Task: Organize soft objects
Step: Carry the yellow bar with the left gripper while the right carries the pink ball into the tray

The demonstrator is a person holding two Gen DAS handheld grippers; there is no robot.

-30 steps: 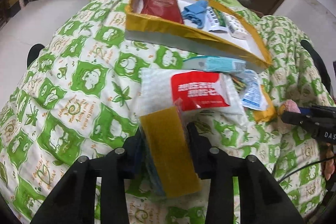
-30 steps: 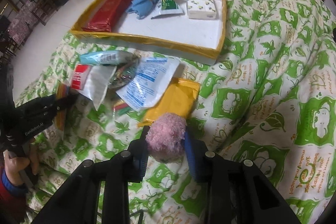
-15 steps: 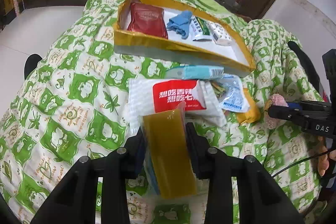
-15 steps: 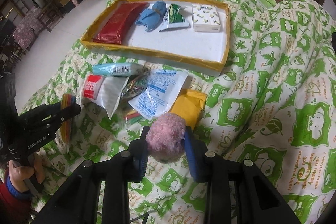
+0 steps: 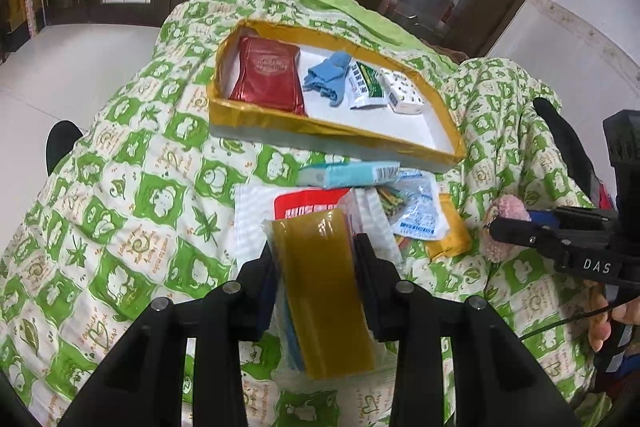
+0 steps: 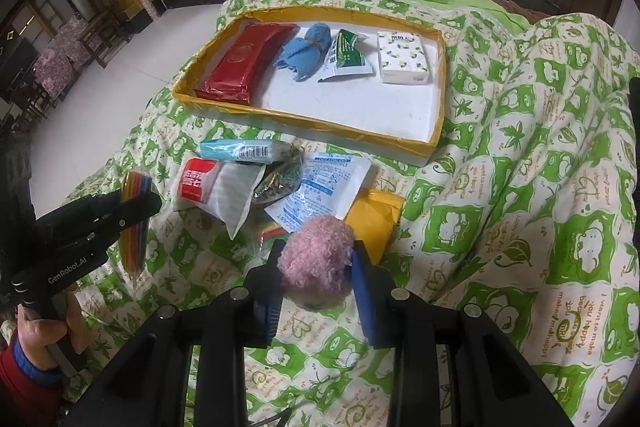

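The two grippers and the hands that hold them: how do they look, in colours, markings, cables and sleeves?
Both are black plastic with silver screw heads. The left gripper bears white "GenRobot.AI" lettering; the hand on its handle wears a red sleeve with a blue cuff. The right gripper shows white "DAS" lettering and blue pads, with a thin black cable below it.

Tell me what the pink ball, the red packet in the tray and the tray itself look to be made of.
Pink ball: fuzzy yarn or plush, matte, nubbly surface. Red packet: probably foil or plastic film, glossy with creases. Tray: looks like white foam or card, rim wrapped in shiny yellow tape.
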